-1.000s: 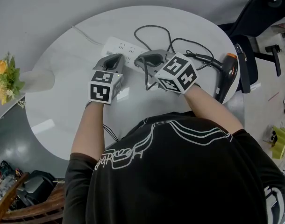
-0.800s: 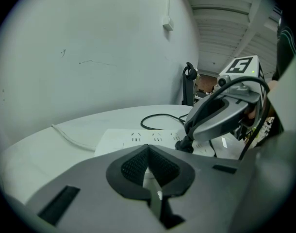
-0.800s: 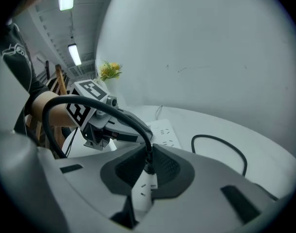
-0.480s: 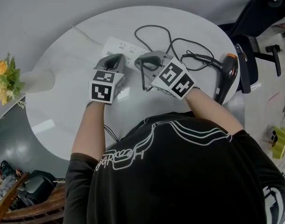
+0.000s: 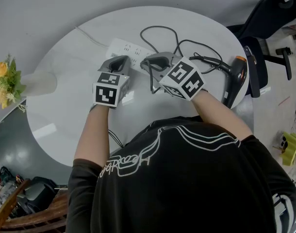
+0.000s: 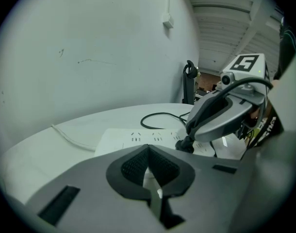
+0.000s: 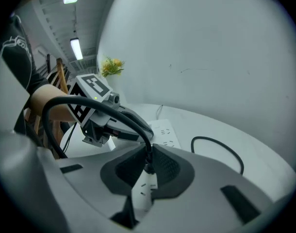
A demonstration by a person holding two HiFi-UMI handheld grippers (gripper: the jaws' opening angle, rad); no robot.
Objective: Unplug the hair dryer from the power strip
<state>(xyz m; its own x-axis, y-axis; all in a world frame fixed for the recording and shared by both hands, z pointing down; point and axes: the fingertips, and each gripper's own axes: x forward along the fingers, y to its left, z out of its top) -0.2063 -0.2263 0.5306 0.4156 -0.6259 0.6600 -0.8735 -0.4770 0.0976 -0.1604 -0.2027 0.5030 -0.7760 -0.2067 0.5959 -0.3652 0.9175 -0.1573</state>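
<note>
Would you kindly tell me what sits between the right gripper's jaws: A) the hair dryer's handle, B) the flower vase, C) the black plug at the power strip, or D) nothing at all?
C: the right gripper view shows the right gripper closed on the black plug over the white power strip, while the hair dryer lies apart at the table's edge.

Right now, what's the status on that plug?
Left gripper shut, tips at strip. Right gripper shut on plug, plug not yet out. Nothing in the way; cord slack.
</note>
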